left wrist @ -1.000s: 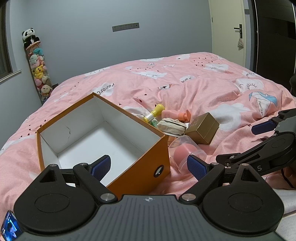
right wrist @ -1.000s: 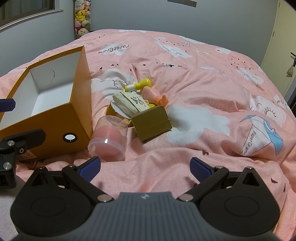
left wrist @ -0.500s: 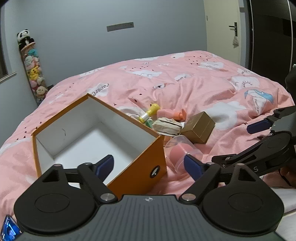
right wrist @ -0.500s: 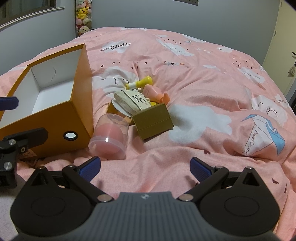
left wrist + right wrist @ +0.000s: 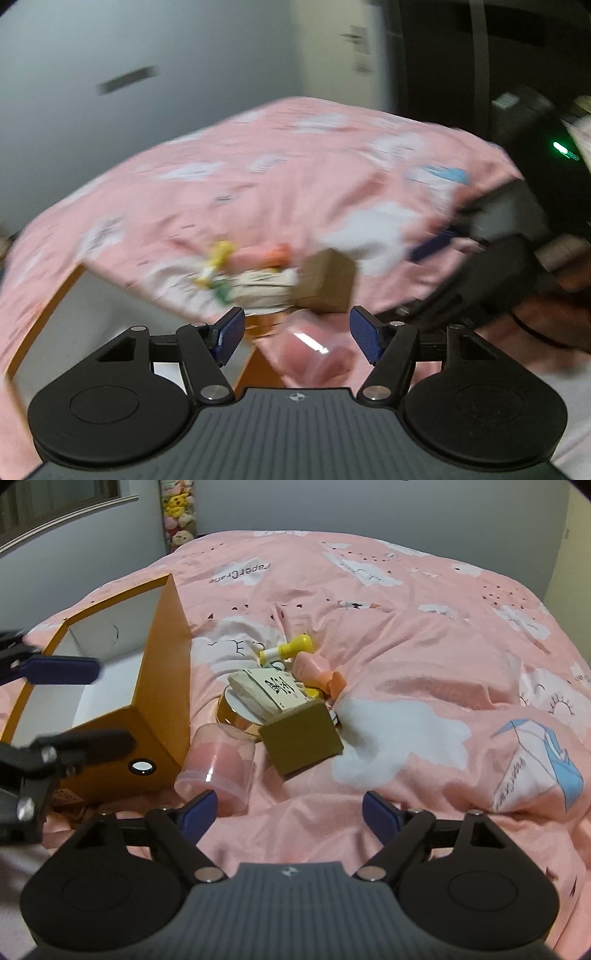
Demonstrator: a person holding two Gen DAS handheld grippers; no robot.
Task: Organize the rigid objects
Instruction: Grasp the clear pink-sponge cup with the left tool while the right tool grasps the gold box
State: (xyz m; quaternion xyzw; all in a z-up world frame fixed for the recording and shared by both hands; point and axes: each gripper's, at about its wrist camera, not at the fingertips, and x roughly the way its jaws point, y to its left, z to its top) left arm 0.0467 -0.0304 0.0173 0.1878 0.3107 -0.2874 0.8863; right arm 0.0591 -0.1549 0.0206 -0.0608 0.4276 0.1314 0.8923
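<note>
- Left wrist view, heavily blurred: the left gripper has its blue-padded jaws apart and closing, with no pad pressing on anything; only the clear plastic cylinder with a pink insert shows in the gap beyond them.
- The open orange cardboard box with a white inside lies at 9 o'clock; the small gold cardboard box at 12 o'clock.
- The right gripper reaches in from 3 o'clock.
- Right wrist view: the right gripper has jaws wide, closing, empty, over the pink cloud-print bedspread.
- The cylinder lies at 10 o'clock, beside the orange box.
- The gold box sits at 12 o'clock, a yellow-capped bottle beyond it.
</note>
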